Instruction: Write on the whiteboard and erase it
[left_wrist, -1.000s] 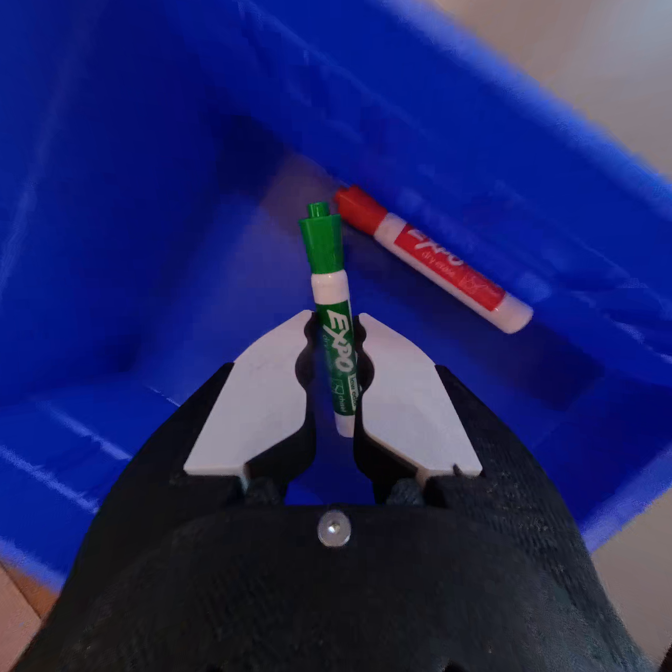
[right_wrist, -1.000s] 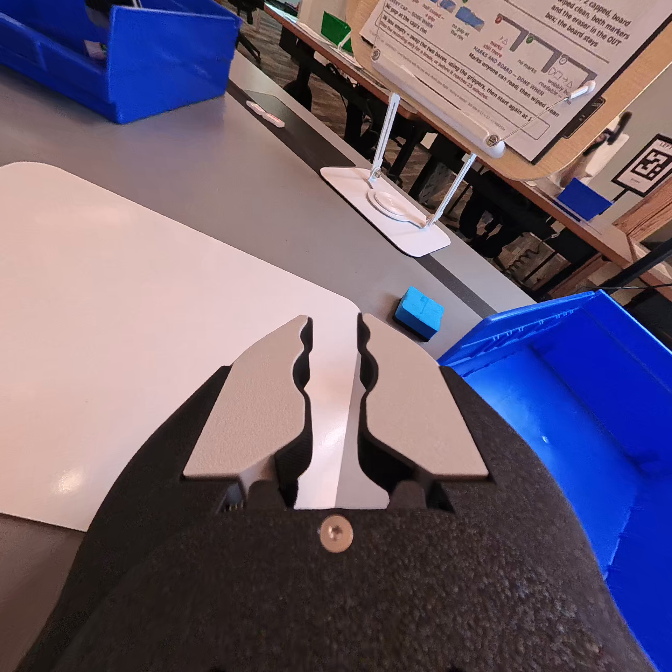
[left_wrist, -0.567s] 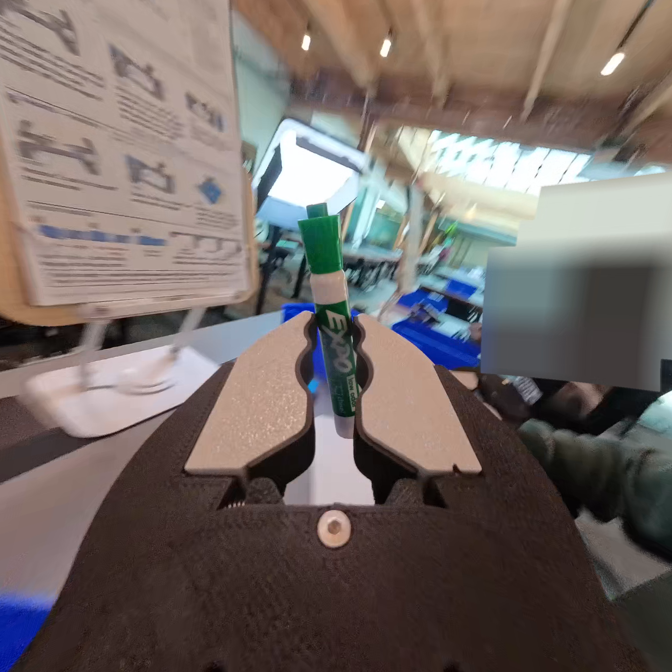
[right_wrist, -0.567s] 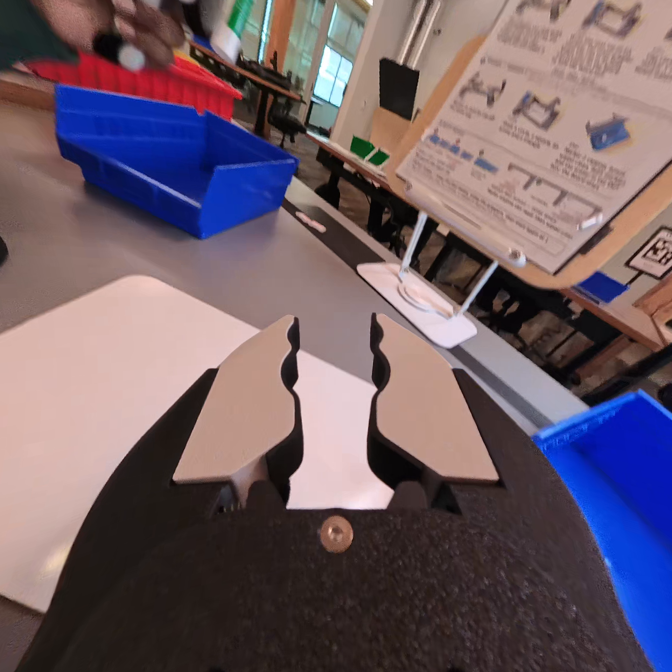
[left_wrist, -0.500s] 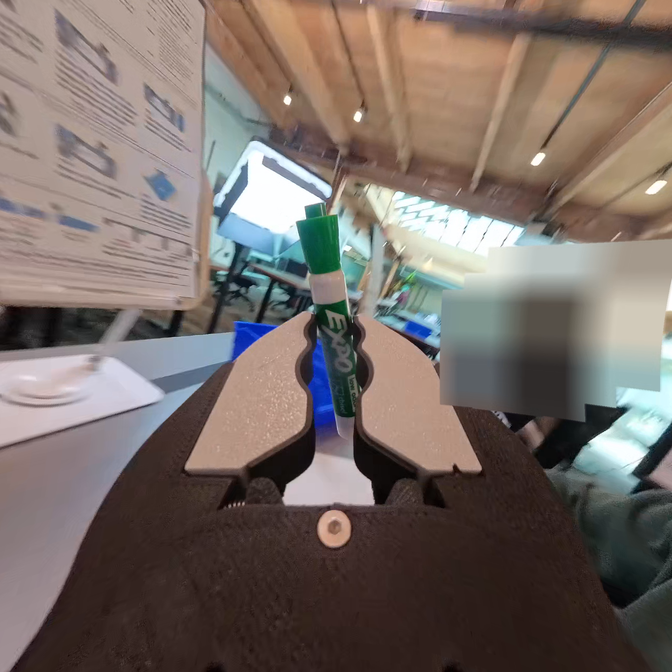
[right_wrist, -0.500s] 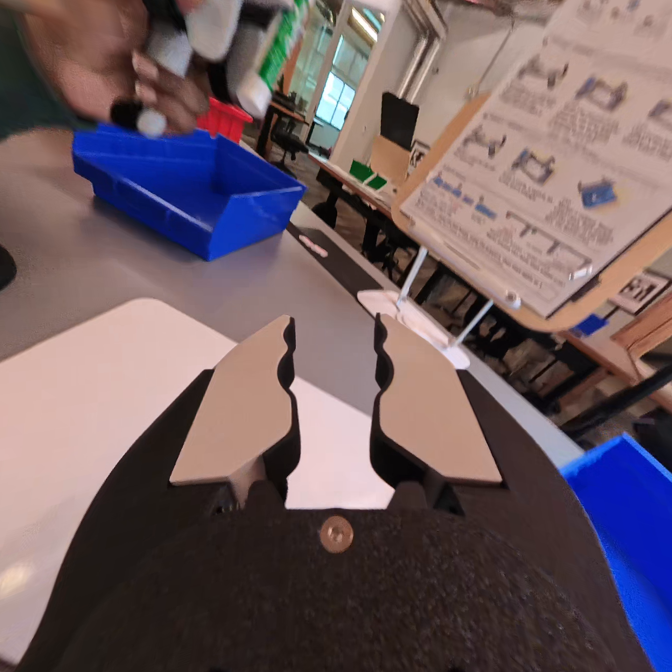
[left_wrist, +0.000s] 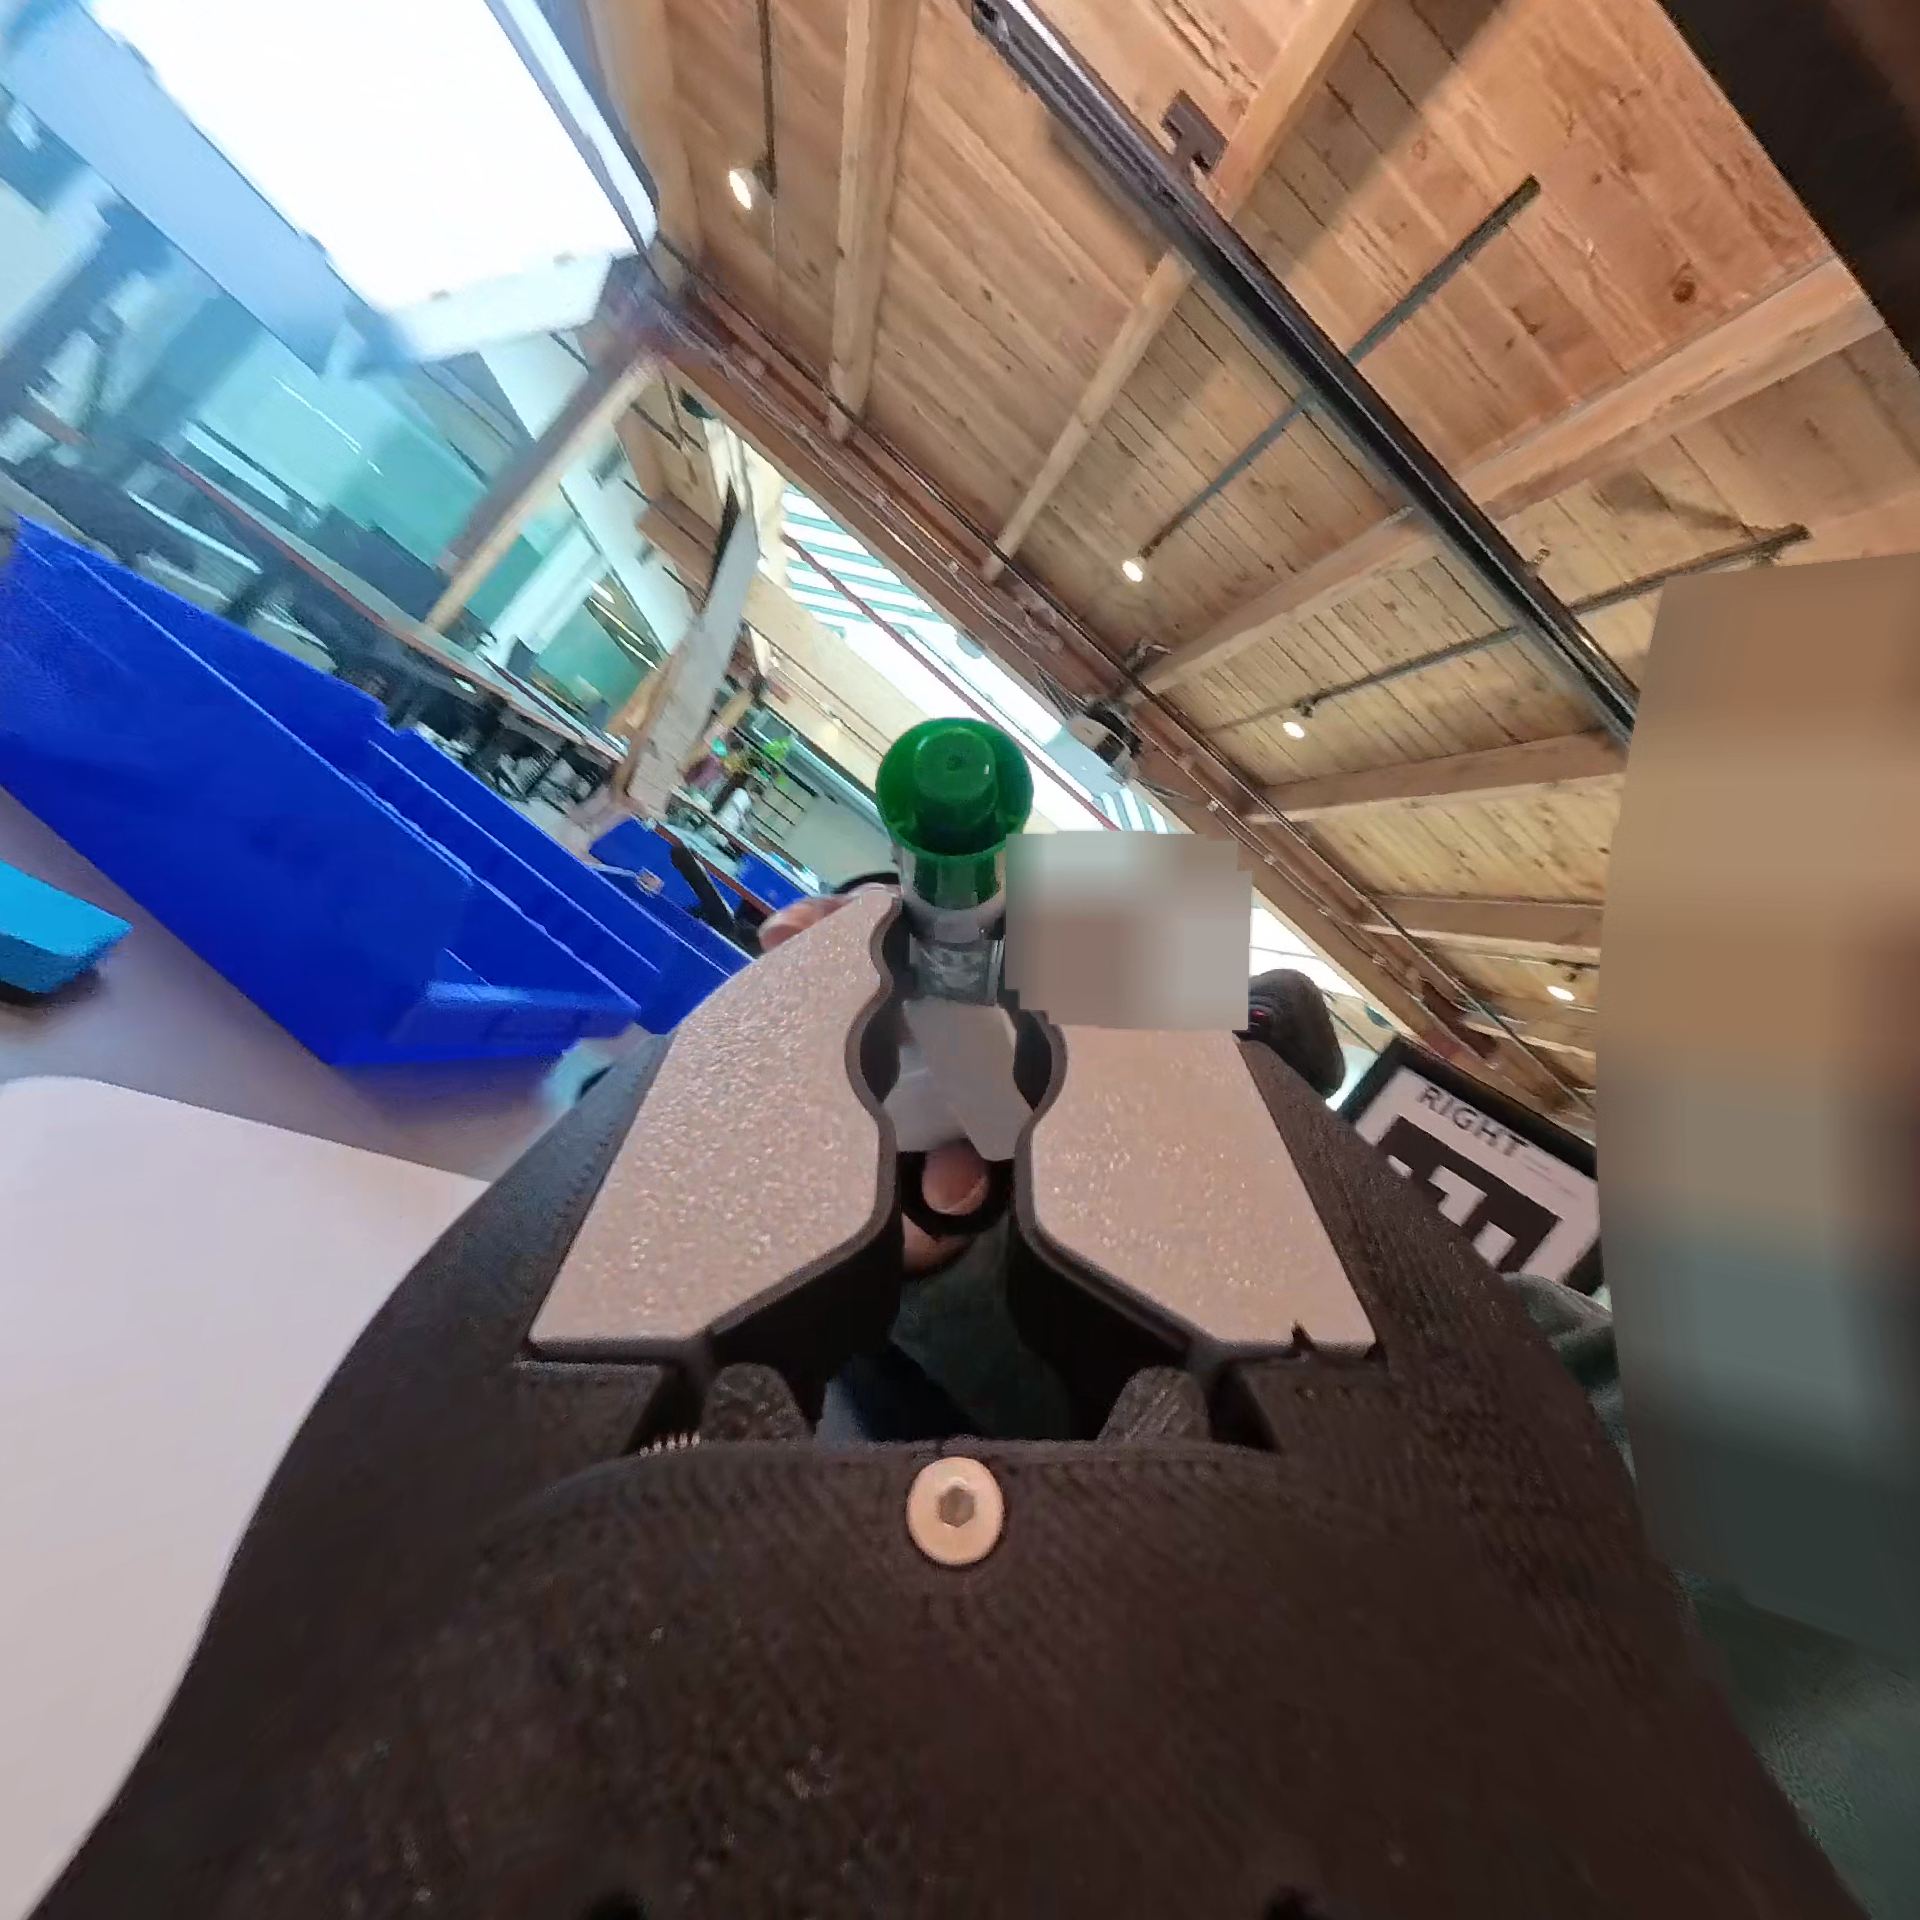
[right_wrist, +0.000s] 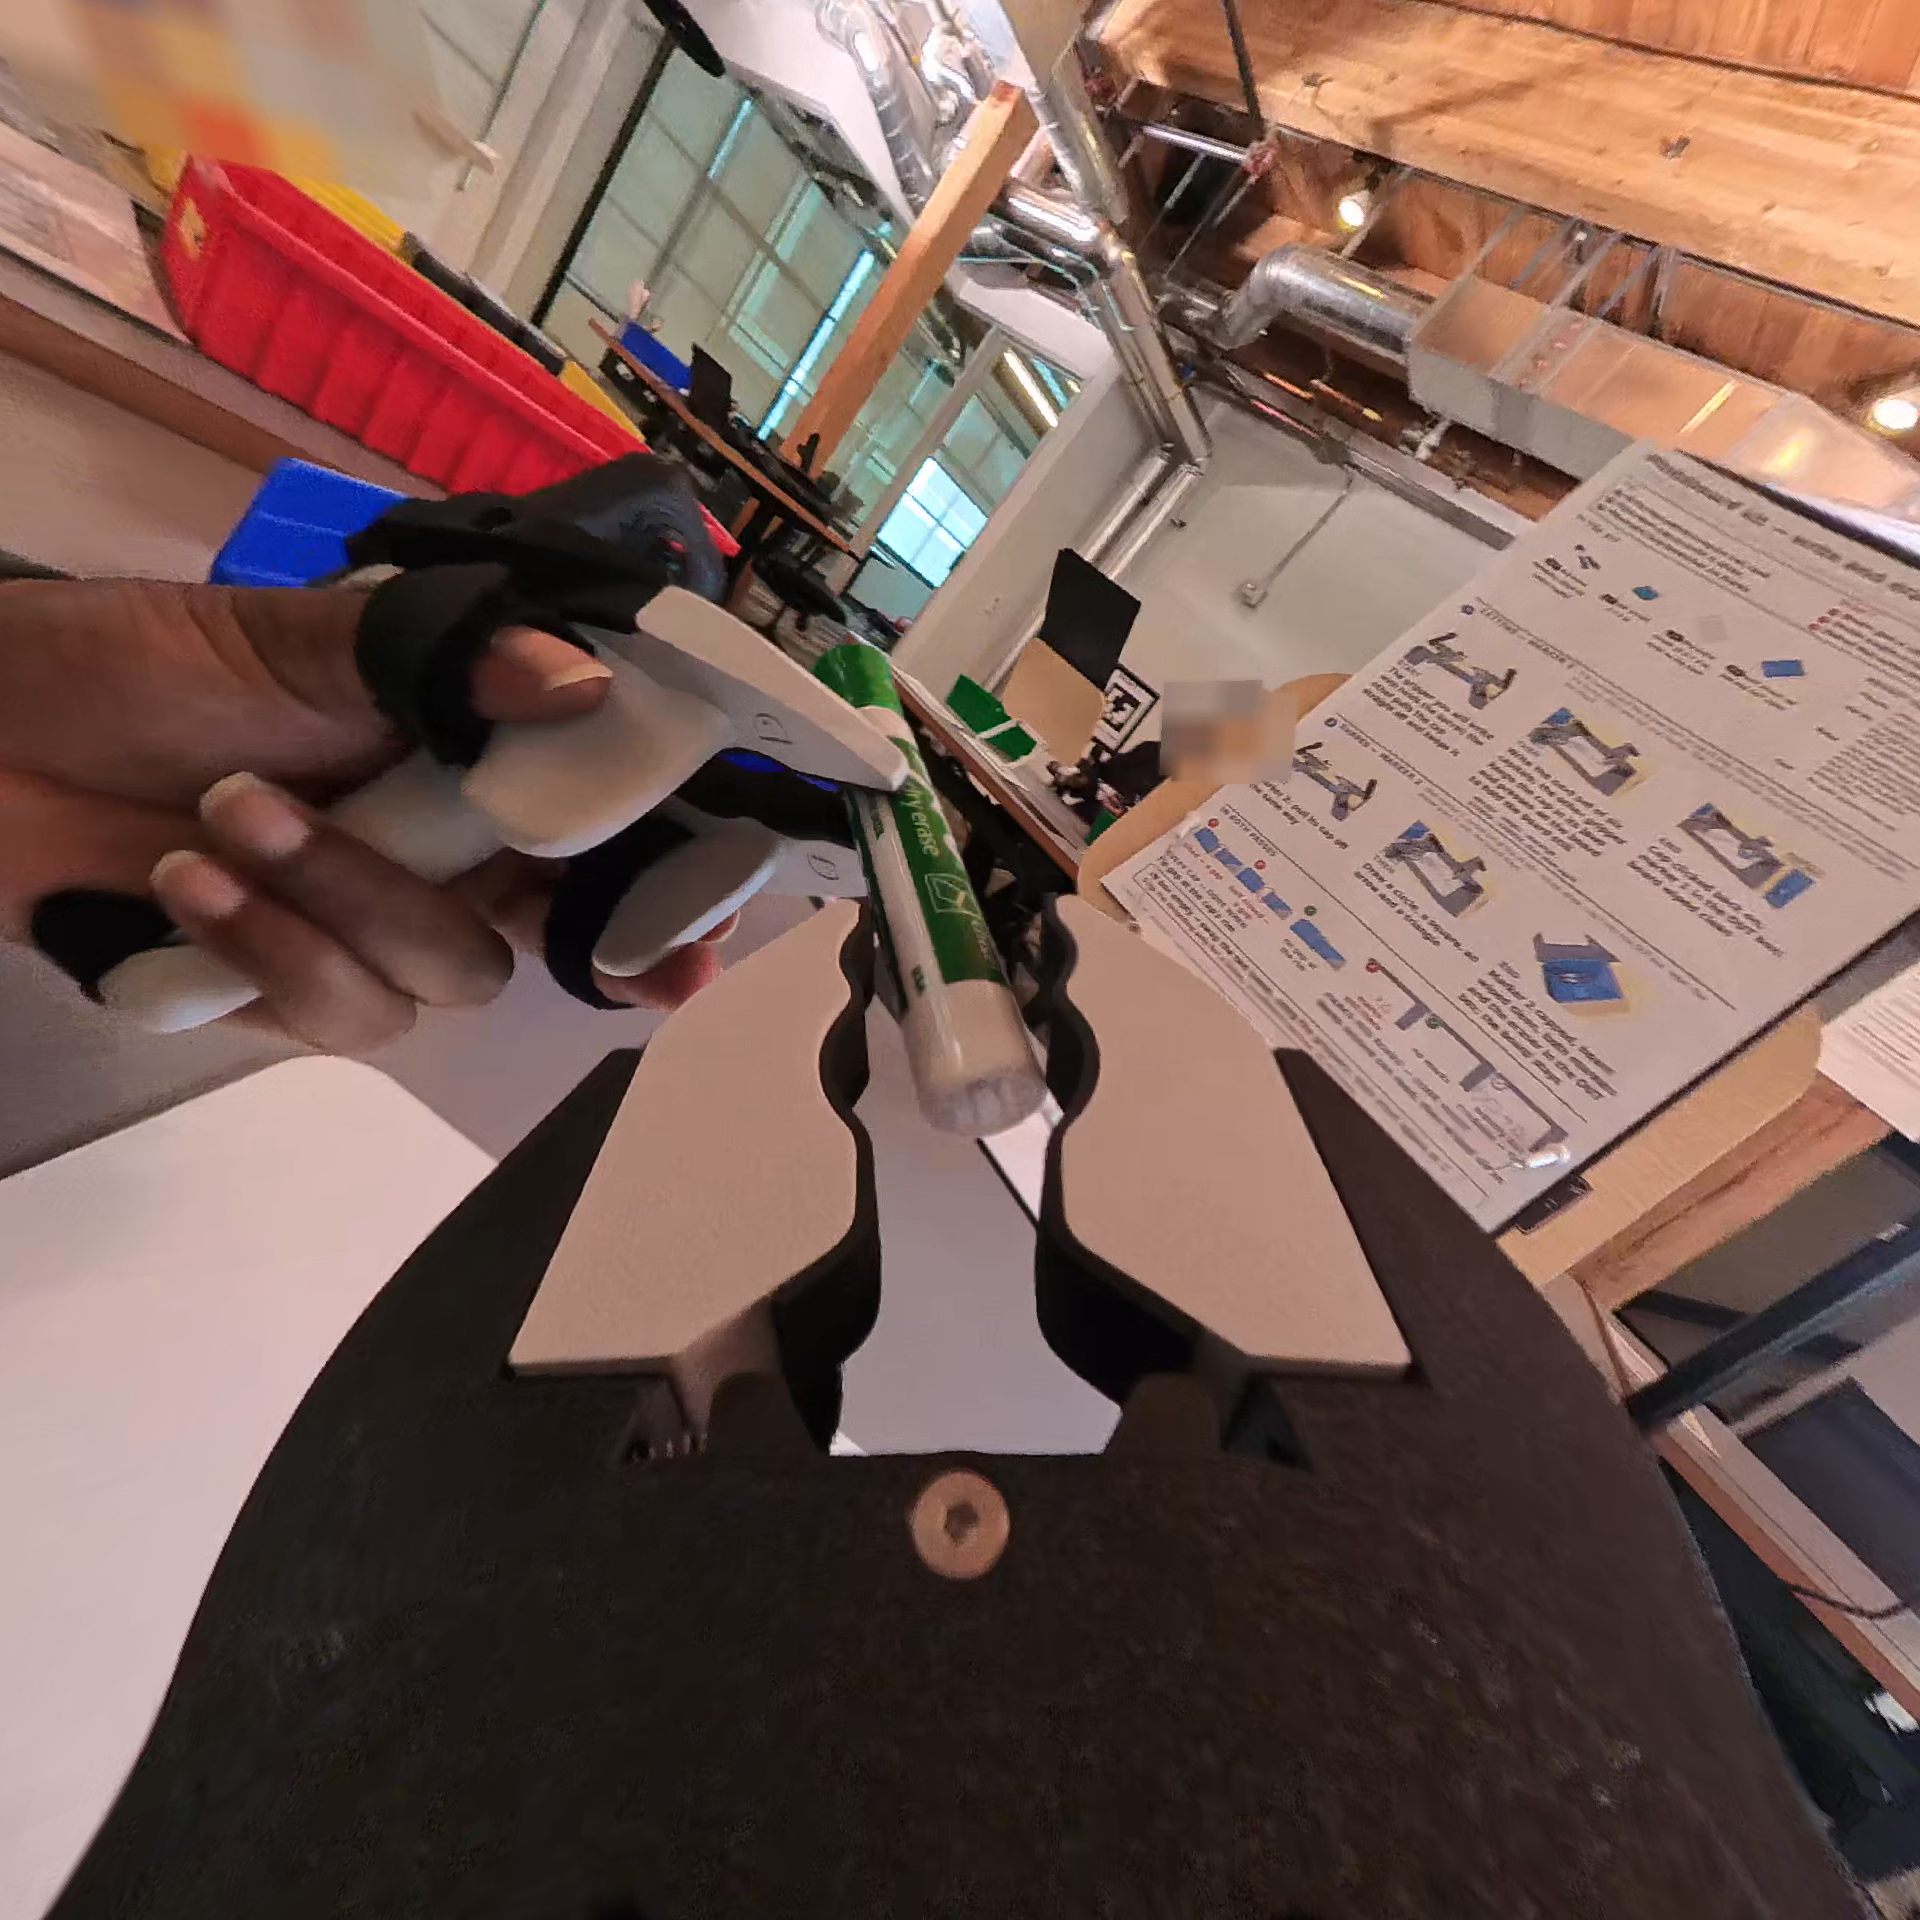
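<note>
My left gripper is shut on a green marker and holds it in the air, green cap pointing forward. In the right wrist view the left gripper, held by a hand, grips that marker around its middle. The marker's white tail end sits between the fingers of my right gripper, which is open with gaps on both sides. The whiteboard lies flat on the table below; it also shows in the right wrist view.
A blue eraser lies on the table left of a blue bin. An instruction sheet on a stand is at the right. A red bin and a blue bin stand farther back. Left and right tips are no more than a few centimetres apart.
My left gripper lifted the green marker out of the blue bin and brought it to the right gripper. The right gripper opened wider and tilted up; the marker's tail now lies between its fingers.
</note>
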